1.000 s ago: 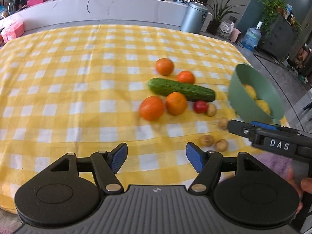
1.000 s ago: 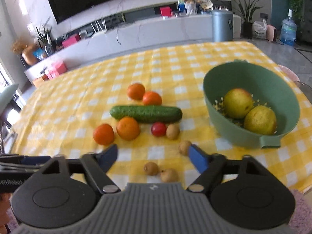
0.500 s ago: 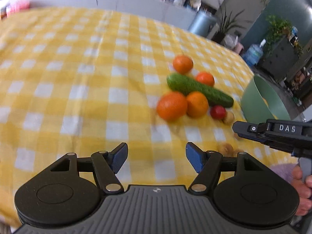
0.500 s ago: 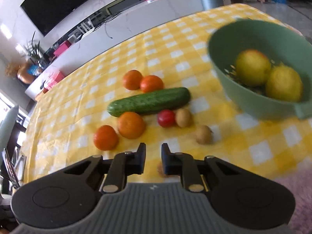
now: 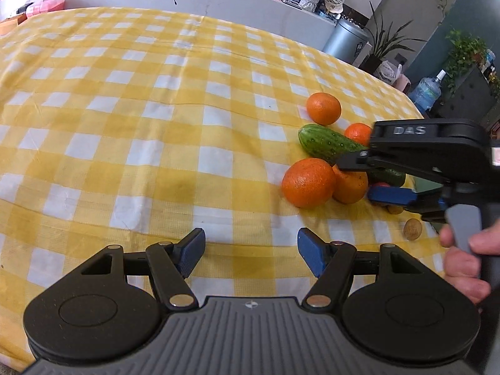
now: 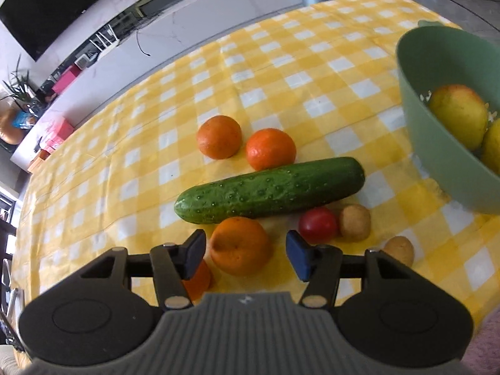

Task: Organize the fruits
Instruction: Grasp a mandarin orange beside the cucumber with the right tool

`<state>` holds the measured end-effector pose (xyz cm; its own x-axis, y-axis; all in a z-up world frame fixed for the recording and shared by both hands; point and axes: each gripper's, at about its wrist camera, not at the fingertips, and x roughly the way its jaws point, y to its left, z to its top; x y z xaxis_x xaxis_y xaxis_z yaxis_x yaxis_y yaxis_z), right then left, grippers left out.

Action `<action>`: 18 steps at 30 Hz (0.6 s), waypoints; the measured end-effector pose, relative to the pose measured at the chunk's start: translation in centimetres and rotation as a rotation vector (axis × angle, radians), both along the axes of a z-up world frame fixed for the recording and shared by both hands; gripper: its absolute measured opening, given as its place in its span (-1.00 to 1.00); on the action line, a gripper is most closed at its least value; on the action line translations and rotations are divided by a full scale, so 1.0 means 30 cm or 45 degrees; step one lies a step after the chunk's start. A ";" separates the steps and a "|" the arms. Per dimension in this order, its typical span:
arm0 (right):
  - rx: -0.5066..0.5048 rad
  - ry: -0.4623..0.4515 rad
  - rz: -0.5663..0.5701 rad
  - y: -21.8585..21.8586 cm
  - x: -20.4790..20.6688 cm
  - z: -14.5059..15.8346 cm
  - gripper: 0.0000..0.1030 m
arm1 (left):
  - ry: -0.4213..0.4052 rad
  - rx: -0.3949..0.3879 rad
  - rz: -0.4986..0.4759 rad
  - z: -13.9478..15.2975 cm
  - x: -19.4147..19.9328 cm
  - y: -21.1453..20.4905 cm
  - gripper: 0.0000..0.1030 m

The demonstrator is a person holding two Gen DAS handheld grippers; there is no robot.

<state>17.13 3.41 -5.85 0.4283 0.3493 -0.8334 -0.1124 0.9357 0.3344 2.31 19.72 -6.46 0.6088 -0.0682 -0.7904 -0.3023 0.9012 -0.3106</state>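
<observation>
Left wrist view: my left gripper (image 5: 251, 250) hangs spread and empty over bare yellow checked tablecloth (image 5: 156, 118), nearer the cloth than a second ago and with nothing between its blue pads. To the right, the right gripper (image 5: 372, 176) has swung in from the table edge, where it sat a second ago, and now reaches over the fruit cluster, one finger above and one below the near orange (image 5: 350, 184). A bigger orange (image 5: 307, 182) touches that one on its left; the cucumber (image 5: 328, 143) lies just behind both. My hand (image 5: 465, 256) is on the trigger.

Right wrist view: half a second ago these jaws were pressed together; now they are opening, and the near orange (image 6: 240, 245) sits between the pads (image 6: 195, 256) without either pressing it, as far as I can tell. The cucumber (image 6: 268, 190) lies just beyond it, two more oranges behind that, a red tomato (image 6: 318, 225) and small brown fruits to the right. The green bowl (image 6: 437, 143) at the right edge already holds two yellowish fruits.

I judge this orange is the next piece to go: I am lined up but have not gripped, and closing is what remains before carrying it to the bowl.
</observation>
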 end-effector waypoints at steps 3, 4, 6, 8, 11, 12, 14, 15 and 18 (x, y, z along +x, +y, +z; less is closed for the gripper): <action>-0.022 0.011 -0.016 0.025 0.012 -0.026 0.06 | 0.000 0.013 -0.009 -0.001 0.010 -0.007 0.55; -0.033 0.005 -0.012 0.034 0.011 -0.033 0.05 | -0.002 0.014 -0.009 -0.001 0.010 -0.007 0.55; -0.078 -0.040 -0.005 0.055 -0.001 -0.045 -0.02 | -0.003 0.011 -0.009 0.000 0.011 -0.007 0.55; -0.100 -0.083 -0.007 0.062 -0.014 -0.049 -0.07 | -0.005 0.006 -0.009 0.000 0.009 -0.006 0.55; -0.076 -0.100 -0.010 0.057 -0.019 -0.051 -0.16 | -0.009 0.003 -0.008 0.000 0.008 -0.005 0.55; -0.079 -0.101 -0.004 0.055 -0.020 -0.050 -0.16 | -0.011 0.005 -0.007 0.000 0.007 -0.006 0.54; -0.082 -0.099 0.005 0.046 -0.025 -0.048 -0.17 | -0.016 0.013 -0.009 -0.001 0.006 -0.010 0.54; -0.077 -0.095 0.010 0.038 -0.030 -0.047 -0.17 | -0.018 0.021 -0.012 -0.002 0.007 -0.011 0.55; -0.043 -0.080 0.029 0.001 -0.051 -0.042 -0.17 | -0.018 0.064 -0.045 -0.003 0.010 -0.032 0.62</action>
<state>15.60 3.44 -7.09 0.4723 0.3317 -0.8166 -0.1534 0.9433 0.2945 2.60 18.76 -6.54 0.6177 -0.0505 -0.7848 -0.2660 0.9257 -0.2689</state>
